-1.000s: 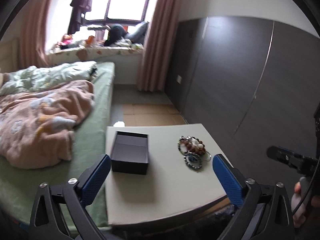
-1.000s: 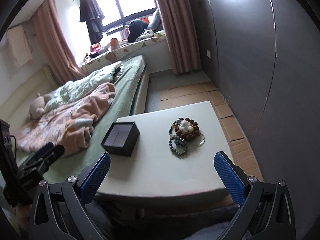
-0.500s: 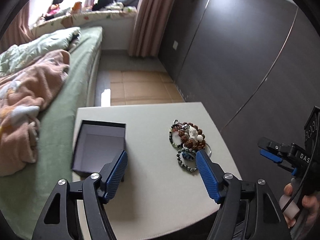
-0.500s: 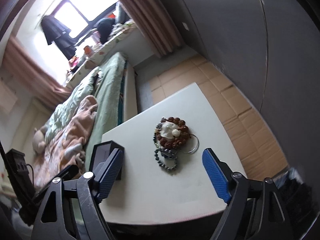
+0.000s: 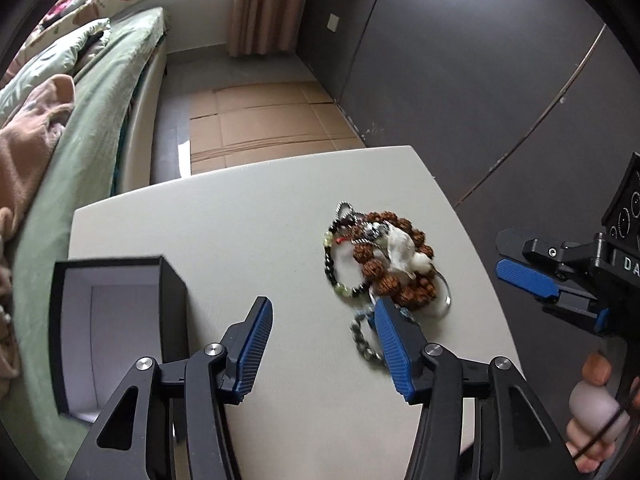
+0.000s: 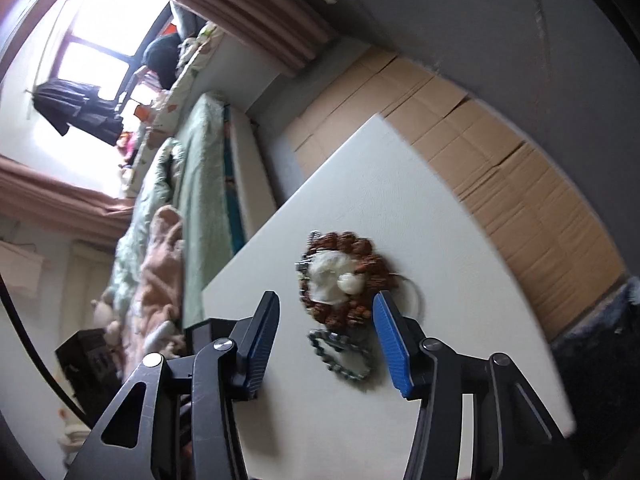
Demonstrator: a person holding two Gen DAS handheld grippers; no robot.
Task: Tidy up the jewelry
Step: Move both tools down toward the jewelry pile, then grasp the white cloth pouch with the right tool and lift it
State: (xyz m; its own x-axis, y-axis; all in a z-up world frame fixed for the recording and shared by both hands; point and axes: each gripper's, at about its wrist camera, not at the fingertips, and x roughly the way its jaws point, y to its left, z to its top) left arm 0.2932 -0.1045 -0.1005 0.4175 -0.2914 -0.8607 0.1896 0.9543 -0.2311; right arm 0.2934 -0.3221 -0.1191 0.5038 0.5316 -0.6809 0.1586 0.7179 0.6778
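Note:
A pile of jewelry (image 5: 386, 260) lies on the white table (image 5: 248, 224): a brown bead bracelet with a white pendant, a dark and green bead bracelet, a grey bead bracelet (image 5: 362, 342) and a thin metal ring. An open black box (image 5: 108, 332) stands at the table's left. My left gripper (image 5: 322, 316) is open and empty above the table between box and pile. My right gripper (image 6: 326, 318) is open and empty, tilted, just short of the pile (image 6: 340, 276); it also shows in the left wrist view (image 5: 528, 280). The box edge (image 6: 200, 330) shows behind its left finger.
A bed (image 5: 92, 120) with green sheet and pink blanket runs along the table's left side. Flattened cardboard (image 5: 264, 120) covers the floor beyond the table. A dark wardrobe wall (image 5: 460, 60) stands to the right. A window (image 6: 104, 52) is far behind.
Both grippers have moved forward and down toward the table, and the jewelry looks larger. The right gripper has rolled, tilting its view. Both jaw gaps have narrowed but stay open.

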